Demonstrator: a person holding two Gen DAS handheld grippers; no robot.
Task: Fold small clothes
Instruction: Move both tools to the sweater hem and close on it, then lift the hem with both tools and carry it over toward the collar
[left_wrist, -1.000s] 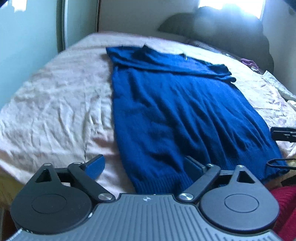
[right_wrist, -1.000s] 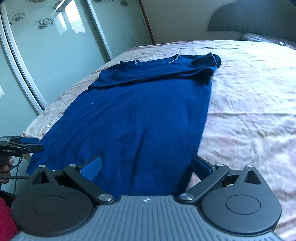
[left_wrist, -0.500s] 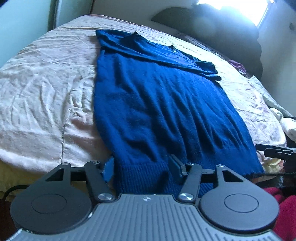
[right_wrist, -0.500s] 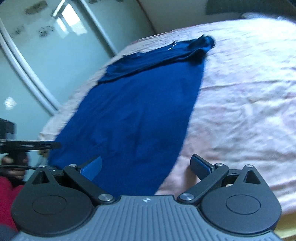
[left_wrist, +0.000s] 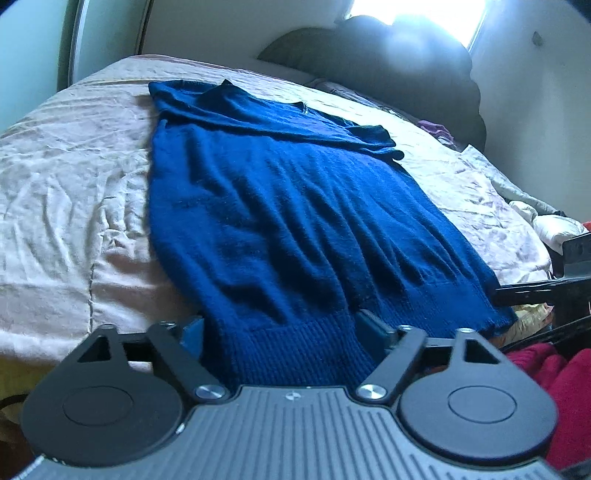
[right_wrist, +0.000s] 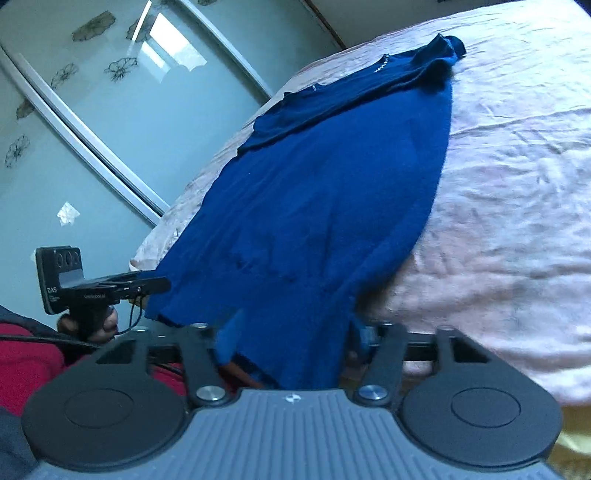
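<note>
Looking along the left gripper (left_wrist: 280, 332), the blue sweater (left_wrist: 295, 206) lies flat and lengthwise on the pink bedspread (left_wrist: 66, 192), its collar end toward the dark headboard (left_wrist: 388, 66) and its ribbed hem at the near edge of the bed. The hem's near-left corner runs between this gripper's blue fingers (left_wrist: 369, 325), which stand on either side of the knit with the fabric bunched between them; whether they are already pinching it or only bracketing it cannot be told. Beyond the sweater's far hem corner the other tool pokes in as a dark bar, with a white heap of cloth (left_wrist: 554, 225) past it. In the right wrist view, the right gripper (right_wrist: 291, 339) sits at the sweater's (right_wrist: 325, 192) opposite hem corner, which hangs off the bed's edge; here the cloth also passes between the two fingers (right_wrist: 229, 332), narrowed into a gathered strip, so they look clamped on it, though motion blur leaves this a judgement. The left gripper (right_wrist: 122, 288) shows beside the sweater's hem, in front of the frosted wardrobe doors (right_wrist: 110, 122). The sleeves already seem tucked across the collar end, so the step in hand is probably taking both hem corners. The next move would call for a firm hold on both corners, then lifting them together and carrying the hem evenly toward the collar, keeping the knit taut so it does not sag or twist.
</note>
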